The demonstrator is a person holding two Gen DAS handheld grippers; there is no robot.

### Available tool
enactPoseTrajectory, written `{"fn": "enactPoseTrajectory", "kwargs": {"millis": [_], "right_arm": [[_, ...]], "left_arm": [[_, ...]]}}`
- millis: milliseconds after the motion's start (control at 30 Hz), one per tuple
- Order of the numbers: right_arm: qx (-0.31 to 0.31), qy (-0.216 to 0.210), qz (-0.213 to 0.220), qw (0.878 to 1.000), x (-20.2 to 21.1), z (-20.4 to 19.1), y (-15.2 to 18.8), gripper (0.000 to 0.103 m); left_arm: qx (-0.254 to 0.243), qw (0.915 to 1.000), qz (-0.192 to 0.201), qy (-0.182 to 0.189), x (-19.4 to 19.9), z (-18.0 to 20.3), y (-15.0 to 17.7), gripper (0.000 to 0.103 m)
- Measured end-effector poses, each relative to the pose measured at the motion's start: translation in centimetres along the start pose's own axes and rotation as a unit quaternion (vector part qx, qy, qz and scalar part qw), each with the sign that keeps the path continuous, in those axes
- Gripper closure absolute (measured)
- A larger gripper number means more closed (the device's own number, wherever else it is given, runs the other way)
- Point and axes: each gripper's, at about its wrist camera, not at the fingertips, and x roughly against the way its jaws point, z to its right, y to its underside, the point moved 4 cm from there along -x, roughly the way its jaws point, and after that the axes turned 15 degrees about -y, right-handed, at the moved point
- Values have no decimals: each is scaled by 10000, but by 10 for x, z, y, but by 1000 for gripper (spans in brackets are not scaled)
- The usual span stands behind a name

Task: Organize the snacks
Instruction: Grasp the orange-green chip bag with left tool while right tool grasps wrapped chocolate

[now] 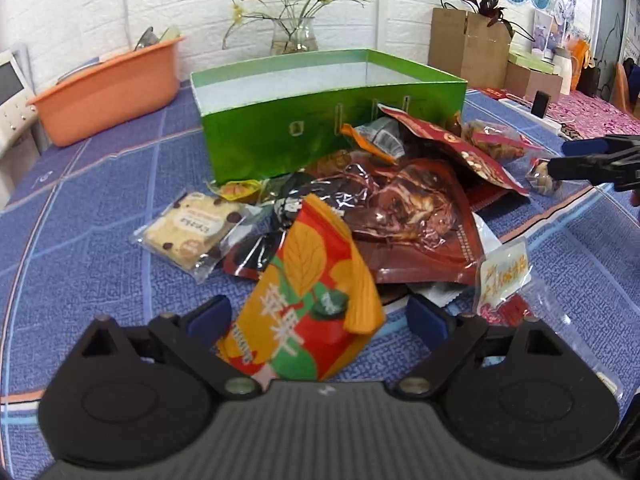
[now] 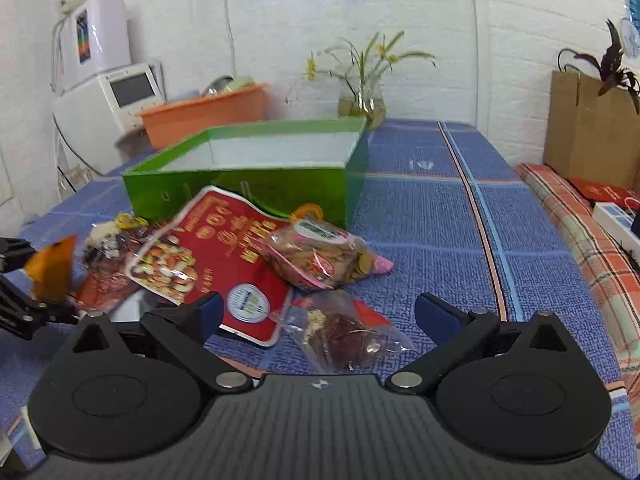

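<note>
A pile of snack packets lies on the blue tablecloth in front of an open green box (image 1: 320,136) (image 2: 240,188). My left gripper (image 1: 316,316) is open wide, and an orange-red snack bag (image 1: 316,280) stands between its fingers without the pads touching it. Behind the bag are a cookie packet (image 1: 188,232), a glossy brown pouch (image 1: 412,216) and a red pouch (image 1: 460,140) (image 2: 224,252). My right gripper (image 2: 318,312) (image 1: 580,160) is open over a small clear packet (image 2: 344,332). A clear bag of round crackers (image 2: 324,256) lies just beyond. The left gripper (image 2: 16,280) shows at the left edge.
An orange basin (image 1: 108,84) and a glass vase with flowers (image 1: 294,34) stand behind the box by the white wall. A brown paper bag (image 1: 468,44) is at the back right. A white appliance (image 2: 120,92) stands at the left. Bare blue cloth (image 2: 420,208) lies right of the box.
</note>
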Motion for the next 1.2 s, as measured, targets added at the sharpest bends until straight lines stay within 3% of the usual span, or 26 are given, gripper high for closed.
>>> {"fn": "enactPoseTrajectory", "kwargs": {"millis": [167,267,300,333,400,600,833,1200], "right_arm": [[-391,-68,-403,9984,-19,17,7,0],[-40,35,-367,9993,-16,11,9,0],[80,89,-391,9992,-15,9,10,3],[232,126,-430,9987,-14,6,12,5],[386,146,-461,9981,-12,2,14,10],[355,244,-481,9979,-6,-3,15,15],[448,232,-132,9986,20,-32,13,17],[860,-529,142,9948,30,-95,6,17]], "left_arm": [[43,10000,8,78,2,-2,3,15],[136,9999,43,68,6,-2,5,22],[183,9998,44,69,7,-2,5,28],[210,9997,50,80,9,-2,5,44],[313,9995,-12,39,13,-4,4,56],[620,9977,-196,-170,22,-12,5,74],[731,9973,-55,-96,47,-12,15,79],[948,9948,373,24,76,2,15,83]]}}
